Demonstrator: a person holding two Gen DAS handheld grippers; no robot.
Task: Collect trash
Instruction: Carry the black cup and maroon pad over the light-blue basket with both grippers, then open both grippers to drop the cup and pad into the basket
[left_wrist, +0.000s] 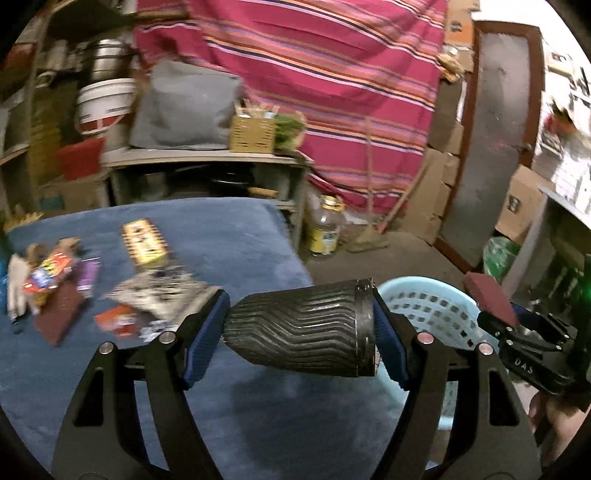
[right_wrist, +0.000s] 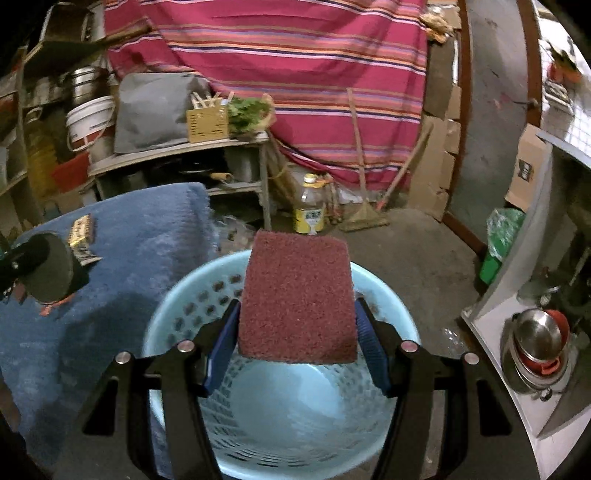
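Note:
My left gripper (left_wrist: 301, 338) is shut on a black ribbed cup (left_wrist: 303, 334), held sideways over the right edge of the blue blanket-covered table (left_wrist: 221, 240). My right gripper (right_wrist: 295, 332) is shut on a dark red scouring pad (right_wrist: 297, 299), held flat above the light blue perforated basket (right_wrist: 384, 295). The basket (left_wrist: 424, 306) sits on the floor just right of the table. In the left wrist view the right gripper (left_wrist: 509, 317) with its pad shows at the right. Wrappers (left_wrist: 48, 277), a yellow packet (left_wrist: 144, 243) and a second red pad (left_wrist: 61, 314) lie on the table.
A plastic bottle (right_wrist: 310, 206) and a broom (right_wrist: 365, 218) stand on the floor beyond the basket. A shelf (left_wrist: 199, 157) with a grey bag and yellow box is behind the table. A counter with steel pots (right_wrist: 535, 347) is at the right. A green bag (right_wrist: 504, 229) lies near it.

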